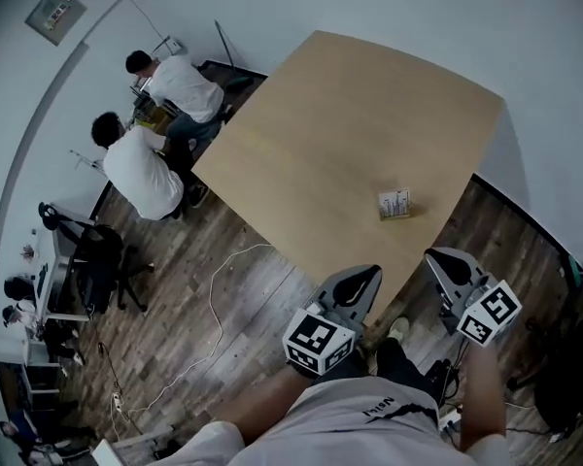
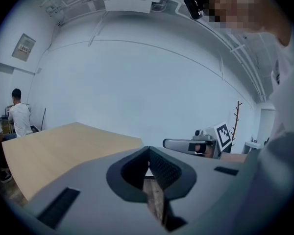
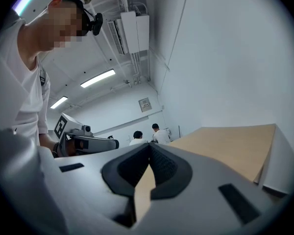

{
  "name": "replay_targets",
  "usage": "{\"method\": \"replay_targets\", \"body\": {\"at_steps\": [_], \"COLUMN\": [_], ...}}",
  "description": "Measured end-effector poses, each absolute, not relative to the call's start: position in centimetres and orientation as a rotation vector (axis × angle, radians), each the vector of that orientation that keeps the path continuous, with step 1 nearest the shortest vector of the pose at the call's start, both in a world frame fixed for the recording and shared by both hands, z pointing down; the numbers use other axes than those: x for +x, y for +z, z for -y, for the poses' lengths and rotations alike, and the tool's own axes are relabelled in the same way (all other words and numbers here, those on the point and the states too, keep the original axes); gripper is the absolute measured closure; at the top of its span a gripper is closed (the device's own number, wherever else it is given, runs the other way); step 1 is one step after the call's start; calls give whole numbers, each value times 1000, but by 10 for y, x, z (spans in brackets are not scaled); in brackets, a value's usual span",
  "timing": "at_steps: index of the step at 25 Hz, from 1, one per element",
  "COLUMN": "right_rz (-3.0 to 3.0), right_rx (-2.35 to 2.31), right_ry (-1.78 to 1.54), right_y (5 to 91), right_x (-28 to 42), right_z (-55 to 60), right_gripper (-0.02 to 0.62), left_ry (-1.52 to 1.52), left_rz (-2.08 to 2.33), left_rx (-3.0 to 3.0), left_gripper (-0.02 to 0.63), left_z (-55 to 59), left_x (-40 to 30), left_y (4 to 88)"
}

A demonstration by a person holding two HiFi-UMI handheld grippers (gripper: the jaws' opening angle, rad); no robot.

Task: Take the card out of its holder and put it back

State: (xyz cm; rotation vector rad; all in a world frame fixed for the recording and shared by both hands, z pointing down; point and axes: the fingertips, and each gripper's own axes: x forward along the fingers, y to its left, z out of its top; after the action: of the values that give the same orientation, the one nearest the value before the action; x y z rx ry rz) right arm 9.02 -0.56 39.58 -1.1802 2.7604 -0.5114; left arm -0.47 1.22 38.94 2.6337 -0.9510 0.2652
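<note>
The left gripper and right gripper hang short of the worktop, jaws closed and empty. One should steady the holder while the other pinches the card.

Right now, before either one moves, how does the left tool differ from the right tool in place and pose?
In the head view, the left tool reaches over the near corner of the table, while the right tool sits beside its right edge, mostly above the wood floor. The left tool also sits lower in that view than the right tool. Shared: both tools have jaws closed on nothing, and both point roughly toward the card holder without touching it.
</note>
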Motion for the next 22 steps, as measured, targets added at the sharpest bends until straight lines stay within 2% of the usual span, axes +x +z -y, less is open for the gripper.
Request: {"method": "replay_targets", "body": {"at_steps": [8,22], "right_rz": [-2803,-3007], "right_rx": [-1214,-1194], "right_ry": [-554,-662], "right_y": [431,565], "right_x": [92,107], "right_z": [53,143], "right_gripper": [583,575], "left_ry": [222,299], "left_rz": [1000,924], "left_rx": [2606,2581], "left_gripper": [592,592], "left_z": [37,131], "left_x": [-16,-2], "left_y": [408,490]}}
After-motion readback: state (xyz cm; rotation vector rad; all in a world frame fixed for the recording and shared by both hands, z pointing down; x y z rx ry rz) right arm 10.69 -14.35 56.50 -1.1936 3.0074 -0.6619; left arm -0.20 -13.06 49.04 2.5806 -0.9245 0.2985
